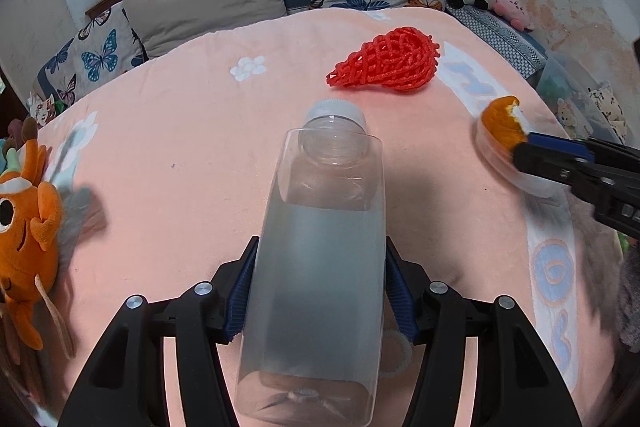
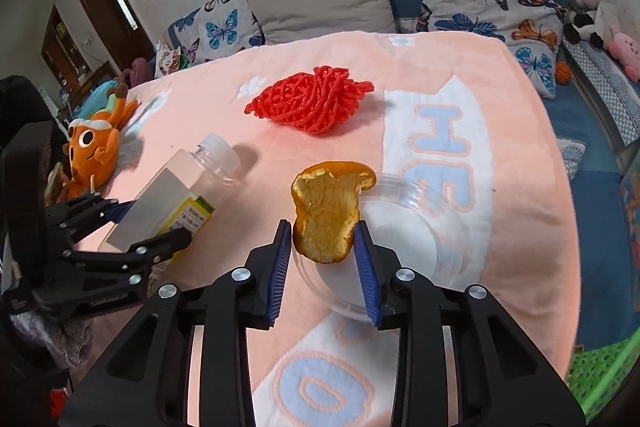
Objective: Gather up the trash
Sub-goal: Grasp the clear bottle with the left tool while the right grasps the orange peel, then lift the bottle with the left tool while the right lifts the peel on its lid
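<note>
The orange peel point(image 2: 327, 217), light, stiff and curled, was gripped at its lower edges by the right tool point(image 2: 323, 241), just above the clear dish point(image 2: 416, 227). Left of the dish, the plastic bottle point(image 1: 320, 267), smooth and slippery, was clamped mid-body by the left tool point(image 1: 320, 283). The red net point(image 2: 310, 101) lay beyond on the bed point(image 2: 520, 167).

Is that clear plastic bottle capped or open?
Capped. The clear bottle, held between the left gripper's fingers, has its white cap seated on the neck; the right wrist view shows the same.
</note>
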### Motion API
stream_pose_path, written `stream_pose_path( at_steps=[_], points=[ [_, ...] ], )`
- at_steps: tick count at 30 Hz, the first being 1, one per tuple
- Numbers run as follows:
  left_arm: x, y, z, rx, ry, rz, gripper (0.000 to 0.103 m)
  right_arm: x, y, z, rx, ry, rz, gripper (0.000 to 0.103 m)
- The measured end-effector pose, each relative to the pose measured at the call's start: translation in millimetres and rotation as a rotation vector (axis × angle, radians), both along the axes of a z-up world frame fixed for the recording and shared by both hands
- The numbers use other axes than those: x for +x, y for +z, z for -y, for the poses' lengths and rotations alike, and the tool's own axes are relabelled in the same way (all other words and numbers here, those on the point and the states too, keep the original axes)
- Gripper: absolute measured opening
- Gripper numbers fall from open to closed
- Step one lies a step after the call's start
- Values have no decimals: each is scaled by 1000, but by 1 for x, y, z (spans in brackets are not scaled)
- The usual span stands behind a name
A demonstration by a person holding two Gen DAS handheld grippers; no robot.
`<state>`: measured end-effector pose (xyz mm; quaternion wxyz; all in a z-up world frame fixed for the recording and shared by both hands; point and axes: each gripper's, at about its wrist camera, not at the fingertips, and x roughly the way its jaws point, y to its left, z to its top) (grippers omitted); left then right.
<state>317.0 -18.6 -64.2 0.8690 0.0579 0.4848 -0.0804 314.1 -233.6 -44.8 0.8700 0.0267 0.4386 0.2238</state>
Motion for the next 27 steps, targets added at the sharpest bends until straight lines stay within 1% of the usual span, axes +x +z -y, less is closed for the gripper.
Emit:
stream_pose_path(
  at_steps=[13,27],
  points=[
    [8,-8,6,14,22,-10,56,-17,6,20,1,-10,17,32],
    [6,-7,12,55,16,22,53,-19,8,26,7,-21,22,32]
  ],
)
